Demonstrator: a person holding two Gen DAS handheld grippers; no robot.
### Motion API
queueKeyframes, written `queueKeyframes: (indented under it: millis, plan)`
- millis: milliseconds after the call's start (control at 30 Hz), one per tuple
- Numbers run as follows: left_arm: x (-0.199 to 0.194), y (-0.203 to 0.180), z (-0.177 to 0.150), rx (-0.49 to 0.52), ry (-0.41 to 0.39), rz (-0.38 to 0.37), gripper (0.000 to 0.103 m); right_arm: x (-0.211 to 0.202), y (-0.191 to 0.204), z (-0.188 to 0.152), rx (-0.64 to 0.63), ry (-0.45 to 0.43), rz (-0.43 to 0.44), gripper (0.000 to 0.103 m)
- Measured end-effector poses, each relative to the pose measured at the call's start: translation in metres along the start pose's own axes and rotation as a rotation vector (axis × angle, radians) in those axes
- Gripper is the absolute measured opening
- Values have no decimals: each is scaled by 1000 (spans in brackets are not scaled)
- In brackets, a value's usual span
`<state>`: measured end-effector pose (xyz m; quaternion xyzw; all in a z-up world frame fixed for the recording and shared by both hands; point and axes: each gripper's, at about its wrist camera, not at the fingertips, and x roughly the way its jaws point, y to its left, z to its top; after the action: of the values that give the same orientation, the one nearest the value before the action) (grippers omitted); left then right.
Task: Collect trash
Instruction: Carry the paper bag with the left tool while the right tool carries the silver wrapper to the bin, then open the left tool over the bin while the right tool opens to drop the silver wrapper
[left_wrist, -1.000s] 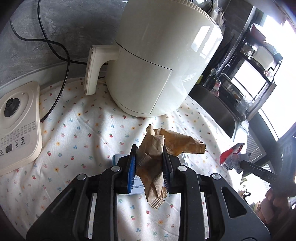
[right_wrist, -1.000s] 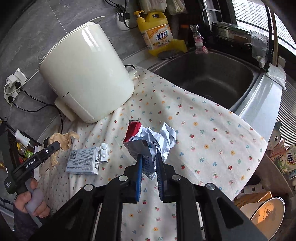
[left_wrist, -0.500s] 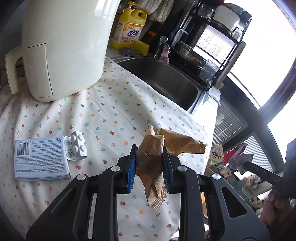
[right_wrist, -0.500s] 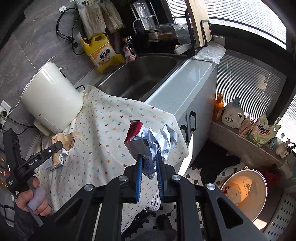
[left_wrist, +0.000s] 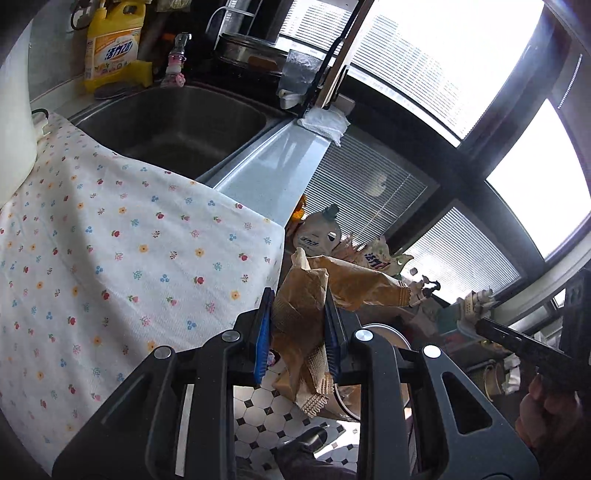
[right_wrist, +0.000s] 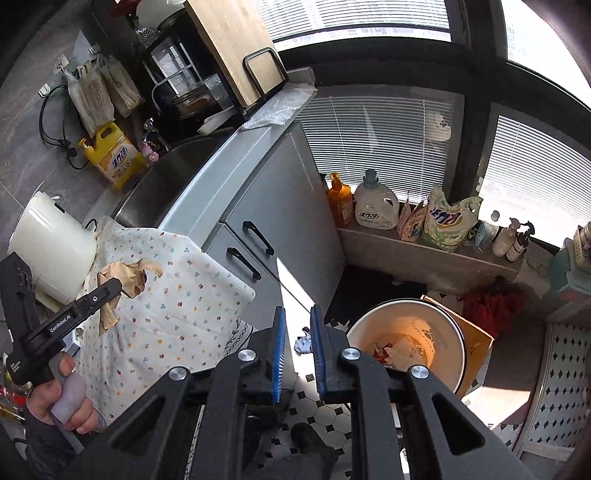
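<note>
My right tongs (right_wrist: 296, 345), now parted and empty, have dropped their wad; left tongs (left_wrist: 297, 325) still grip the brown wrapper (left_wrist: 306, 314) bound for the bin (right_wrist: 406, 332).

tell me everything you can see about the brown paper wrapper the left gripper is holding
The brown paper wrapper is crumpled kraft-looking paper, with serrated ends at its lower tip and at its right end. The left gripper has its blue-padded jaws shut on its middle, holding it in the air past the edge of the floral tablecloth. Nothing else visibly touches it.
</note>
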<state>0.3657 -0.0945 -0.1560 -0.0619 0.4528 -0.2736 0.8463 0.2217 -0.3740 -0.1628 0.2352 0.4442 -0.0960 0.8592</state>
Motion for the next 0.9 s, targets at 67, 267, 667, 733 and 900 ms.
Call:
queueKeyframes:
  millis: [67, 267, 667, 733, 900]
  plan:
    - [9, -14, -1, 12, 13, -9, 25, -3, -16, -3, 17, 3, -9, 13]
    - [29, -44, -10, 35, 55, -26, 25, -5, -50, -15, 47, 30, -26, 17]
    - [100, -127, -48, 147, 224, -125, 25, -24, -119, -26, 139, 8, -126, 58]
    - [112, -146, -55, 178, 262, -145, 26, -30, -133, -28, 158, 4, -142, 63]
    - [127, -174, -64, 185, 304, -215, 69, -38, -154, -26, 175, 3, -160, 70]
